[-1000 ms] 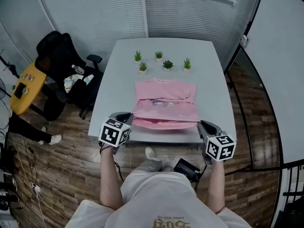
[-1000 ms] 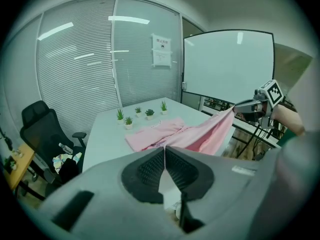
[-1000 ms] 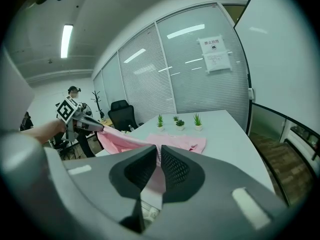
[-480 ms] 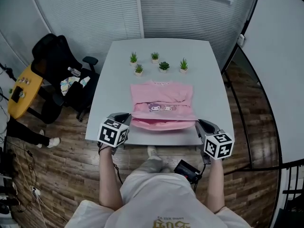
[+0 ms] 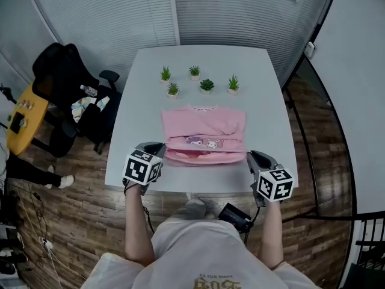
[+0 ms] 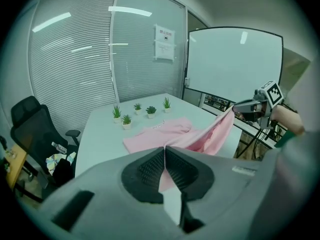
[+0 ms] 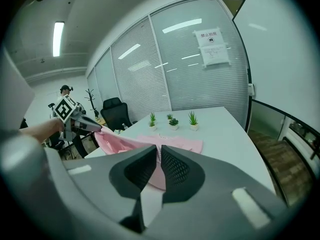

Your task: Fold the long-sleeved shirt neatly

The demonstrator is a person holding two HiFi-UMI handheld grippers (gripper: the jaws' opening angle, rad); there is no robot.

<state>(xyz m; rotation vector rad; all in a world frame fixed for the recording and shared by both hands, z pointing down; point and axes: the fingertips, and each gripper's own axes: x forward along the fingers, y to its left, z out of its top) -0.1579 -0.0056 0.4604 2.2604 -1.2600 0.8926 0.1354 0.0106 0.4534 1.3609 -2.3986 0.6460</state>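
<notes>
Long-sleeved shirt [image 5: 203,131]: your left claw [image 5: 157,152] and right claw [image 5: 252,159] clamp its hem at the counter's [image 5: 264,89] near edge; pulling unevenly could skew the fold.

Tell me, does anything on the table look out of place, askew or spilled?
Nothing stands out. The pink shirt lies square on the table, its near edge held up by the left tongs and right tongs; the four plants stand upright.

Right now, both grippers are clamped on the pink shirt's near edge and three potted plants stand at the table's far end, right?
Not quite: four potted plants, not three, stand at the far end of the table, as the head view shows. The left gripper and right gripper are indeed clamped on the near edge of the pink shirt.
</notes>
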